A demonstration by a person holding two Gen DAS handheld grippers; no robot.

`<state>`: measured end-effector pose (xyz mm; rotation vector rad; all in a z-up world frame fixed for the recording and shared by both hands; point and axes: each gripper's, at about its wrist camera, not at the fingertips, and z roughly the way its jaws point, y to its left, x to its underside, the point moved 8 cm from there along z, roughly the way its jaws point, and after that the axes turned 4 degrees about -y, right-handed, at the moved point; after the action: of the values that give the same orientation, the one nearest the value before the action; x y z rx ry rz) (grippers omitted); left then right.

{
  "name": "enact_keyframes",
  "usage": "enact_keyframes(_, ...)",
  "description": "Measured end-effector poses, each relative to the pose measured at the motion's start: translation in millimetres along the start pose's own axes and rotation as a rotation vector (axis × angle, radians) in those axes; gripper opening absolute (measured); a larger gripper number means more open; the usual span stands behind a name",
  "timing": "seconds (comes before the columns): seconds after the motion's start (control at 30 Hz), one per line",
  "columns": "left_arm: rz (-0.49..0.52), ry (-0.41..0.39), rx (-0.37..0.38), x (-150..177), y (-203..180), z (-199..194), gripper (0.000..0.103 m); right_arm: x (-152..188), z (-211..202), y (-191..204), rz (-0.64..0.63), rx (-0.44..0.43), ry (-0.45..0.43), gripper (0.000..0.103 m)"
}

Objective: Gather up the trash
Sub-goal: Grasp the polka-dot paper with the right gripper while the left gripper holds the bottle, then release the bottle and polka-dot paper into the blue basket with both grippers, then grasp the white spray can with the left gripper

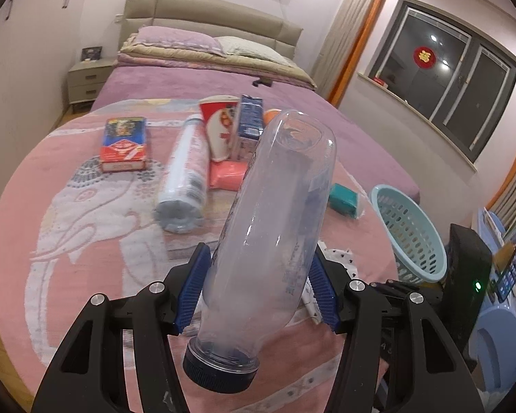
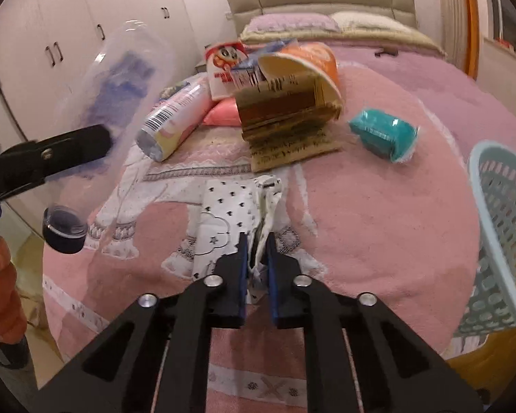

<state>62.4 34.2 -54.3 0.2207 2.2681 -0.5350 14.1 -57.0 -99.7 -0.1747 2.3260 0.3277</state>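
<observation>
My left gripper (image 1: 259,258) is shut on a clear plastic bottle (image 1: 271,227) with a dark cap, held above the pink blanket; the bottle also shows at the left of the right wrist view (image 2: 110,103). My right gripper (image 2: 258,241) is shut on a white patterned wrapper (image 2: 230,220) lying on the blanket. More trash lies beyond: a white bottle (image 1: 185,175), a red box (image 1: 124,144), a pink packet (image 1: 227,173), a teal packet (image 2: 383,134), a brown carton (image 2: 289,117). A light blue basket (image 2: 505,234) stands at the bed's right edge.
The pink blanket (image 2: 378,241) covers a bed with pillows (image 1: 175,41) and a headboard behind. A nightstand (image 1: 86,79) stands at the left, a window (image 1: 447,69) at the right. A white wardrobe (image 2: 68,34) is on the left in the right wrist view.
</observation>
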Motion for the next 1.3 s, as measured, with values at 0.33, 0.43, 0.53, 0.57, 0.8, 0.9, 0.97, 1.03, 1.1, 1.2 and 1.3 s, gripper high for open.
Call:
enact_keyframes(0.33,0.107,0.016,0.118,-29,-91,43,0.055,-42,-80,-90,0.102,0.172,-0.203,0.006)
enact_keyframes(0.43,0.133,0.042,0.18,-37,-130,66,0.055,-49,-99,-133,0.156,0.245,-0.237,0.006)
enact_keyframes(0.53,0.193,0.097,0.228,-38,-173,96,0.055,-50,-112,-175,0.217,0.315,-0.25,0.006)
enact_keyframes(0.57,0.209,0.105,0.227,-37,-181,103,0.055,-49,-115,-189,0.24,0.337,-0.248,0.006)
enact_keyframes(0.8,0.226,0.183,0.334,-34,-251,156,0.055,-31,-114,-266,0.37,0.476,-0.189,0.006)
enact_keyframes(0.9,0.215,0.198,0.376,-30,-269,172,0.055,-19,-107,-288,0.427,0.495,-0.155,0.006)
enact_keyframes(0.97,0.201,0.204,0.411,-27,-277,180,0.055,-16,-105,-296,0.438,0.512,-0.147,0.006)
enact_keyframes(1.03,0.197,0.204,0.419,-25,-279,185,0.062,-8,-105,-306,0.451,0.536,-0.125,0.008)
enact_keyframes(1.1,0.191,0.185,0.4,-26,-276,187,0.074,-5,-103,-311,0.474,0.531,-0.111,0.012)
enact_keyframes(1.2,0.184,0.165,0.414,-28,-271,177,0.076,-1,-103,-318,0.489,0.529,-0.104,0.016)
enact_keyframes(1.3,0.195,0.121,0.405,-34,-261,162,0.077,-1,-106,-317,0.494,0.521,-0.117,0.018)
